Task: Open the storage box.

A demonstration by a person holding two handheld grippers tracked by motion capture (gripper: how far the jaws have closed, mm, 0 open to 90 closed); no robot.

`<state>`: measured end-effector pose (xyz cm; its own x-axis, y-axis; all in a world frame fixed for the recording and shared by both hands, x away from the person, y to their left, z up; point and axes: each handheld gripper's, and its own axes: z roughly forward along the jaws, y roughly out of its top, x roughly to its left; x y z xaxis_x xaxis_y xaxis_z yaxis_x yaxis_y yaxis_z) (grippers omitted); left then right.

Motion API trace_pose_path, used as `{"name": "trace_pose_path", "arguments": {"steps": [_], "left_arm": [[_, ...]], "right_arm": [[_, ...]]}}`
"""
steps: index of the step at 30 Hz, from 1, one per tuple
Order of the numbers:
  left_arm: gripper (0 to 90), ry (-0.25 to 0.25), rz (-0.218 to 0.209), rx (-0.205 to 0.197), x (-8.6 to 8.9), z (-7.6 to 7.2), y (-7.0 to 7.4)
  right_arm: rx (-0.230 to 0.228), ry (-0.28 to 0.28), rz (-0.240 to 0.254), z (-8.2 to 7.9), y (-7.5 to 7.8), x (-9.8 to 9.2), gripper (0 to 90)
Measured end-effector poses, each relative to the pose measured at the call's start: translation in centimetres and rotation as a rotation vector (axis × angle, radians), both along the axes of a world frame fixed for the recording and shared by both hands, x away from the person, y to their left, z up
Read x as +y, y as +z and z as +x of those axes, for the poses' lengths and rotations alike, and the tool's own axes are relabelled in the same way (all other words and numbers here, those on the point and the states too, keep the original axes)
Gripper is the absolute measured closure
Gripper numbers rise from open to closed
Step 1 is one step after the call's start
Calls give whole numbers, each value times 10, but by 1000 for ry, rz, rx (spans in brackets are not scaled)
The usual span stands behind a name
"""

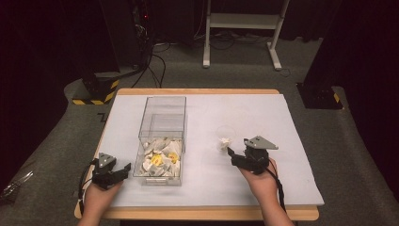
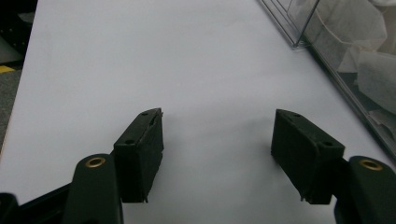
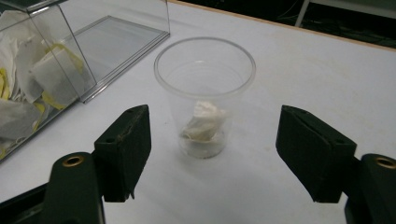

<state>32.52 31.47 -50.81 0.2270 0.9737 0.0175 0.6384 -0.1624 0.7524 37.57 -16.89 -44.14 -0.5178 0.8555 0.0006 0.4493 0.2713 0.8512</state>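
A clear plastic cup [image 3: 204, 88] stands upright on the white-covered bench [image 1: 263, 113], right of its middle, with a crumpled white tea bag [image 3: 203, 122] lying at its bottom. The right tool [image 3: 212, 156] sits just on the near side of the cup, its jaws spread wide with nothing between them. A clear, open-topped plastic box [image 1: 162, 141] full of white and yellow tea bags [image 1: 160, 157] stands left of centre. The left tool [image 2: 217, 154] rests near the bench's front left corner, jaws apart and empty, just beside the box.
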Motion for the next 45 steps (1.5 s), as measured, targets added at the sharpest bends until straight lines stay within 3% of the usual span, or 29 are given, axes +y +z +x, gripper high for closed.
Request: {"name": "trace_pose_path", "arguments": {"steps": [14,26,29,32,40,45], "left_arm": [[372,-2,-3,-4,-1,0,0],[393,-6,-3,-9,-1,-1,0],[395,-5,1,-10,-2,-1,0],[401,-7,10,-14,-1,-3,2],[405,-33,-47,-40,4,-20,10],[406,-54,-41,-68,5,-28,22]], "right_arm": [[84,-36,-45,-14,-42,-22,259],[130,-49,-104,-25,-61,-29,264],[111,-57,-98,-26,-60,-31,283],[126,-65,-84,-25,-60,-32,287],[136,-62,-92,-23,-61,-32,303],[143,-72,-80,-23,-61,-33,291]]}}
